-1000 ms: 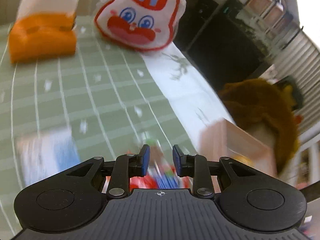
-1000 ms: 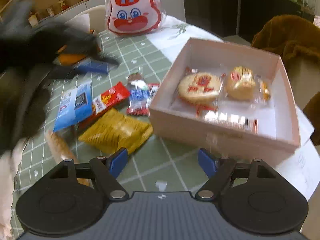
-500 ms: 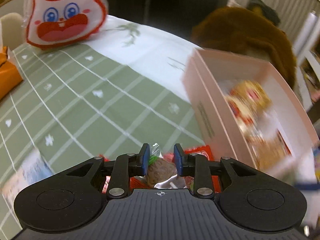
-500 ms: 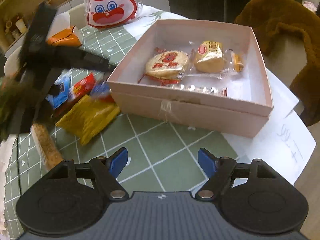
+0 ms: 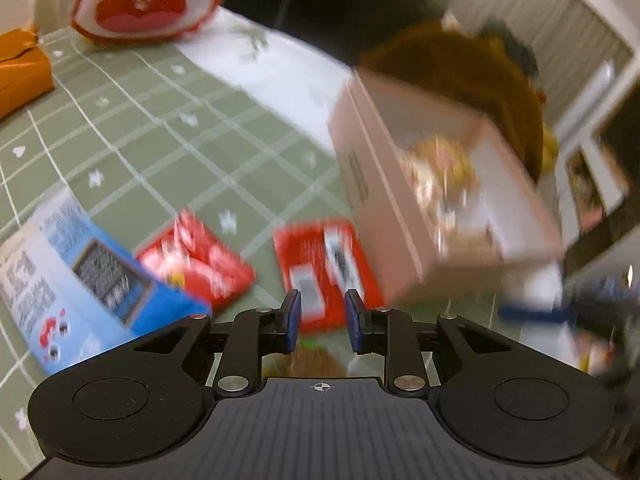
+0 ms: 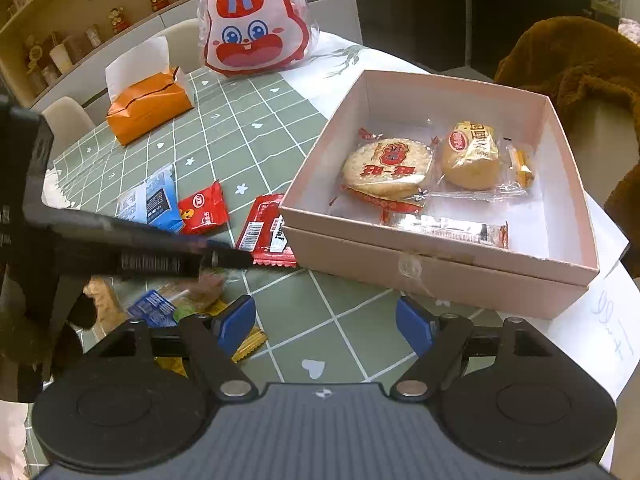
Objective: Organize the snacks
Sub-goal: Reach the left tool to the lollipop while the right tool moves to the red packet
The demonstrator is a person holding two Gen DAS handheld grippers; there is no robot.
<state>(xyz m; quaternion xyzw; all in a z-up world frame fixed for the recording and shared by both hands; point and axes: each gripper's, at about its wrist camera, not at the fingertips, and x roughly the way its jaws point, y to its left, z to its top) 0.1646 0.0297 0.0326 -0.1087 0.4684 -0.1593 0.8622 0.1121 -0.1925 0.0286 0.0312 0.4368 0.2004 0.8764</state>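
The bench point(image 6: 224, 128) wears a green grid-patterned cloth, and on it the pink box point(image 6: 436, 264), open at the top, serves as the landmark for everything else. Behind the box at the far edge of the bench stands a rabbit-face bag point(image 6: 256, 26); to the far left of the box sits an orange tissue pack point(image 6: 148, 102) with a white sheet sticking up. Inside the box lie a round rice cracker point(image 6: 388, 164) in clear wrap, a yellow bun point(image 6: 472, 152) just to its right, a small orange candy point(image 6: 524, 168) beyond that, and a long silver-and-red bar point(image 6: 452, 228) along the near wall. Touching the left wall of the box lies a red bar packet point(image 6: 266, 228); farther left are a small red sachet point(image 6: 204, 208) and a blue packet point(image 6: 154, 196). Left of the box and nearer the camera, the left gripper point(image 5: 320, 316) has its jaws narrowed to a slim gap around a brownish wrapped snack point(image 5: 316, 360), which shows low between the fingers, blurred; from the right wrist view it hangs above a yellow packet point(image 6: 248, 344). The right gripper point(image 6: 325, 322) hovers in front of the near wall of the box, jaws spread wide and holding nothing.
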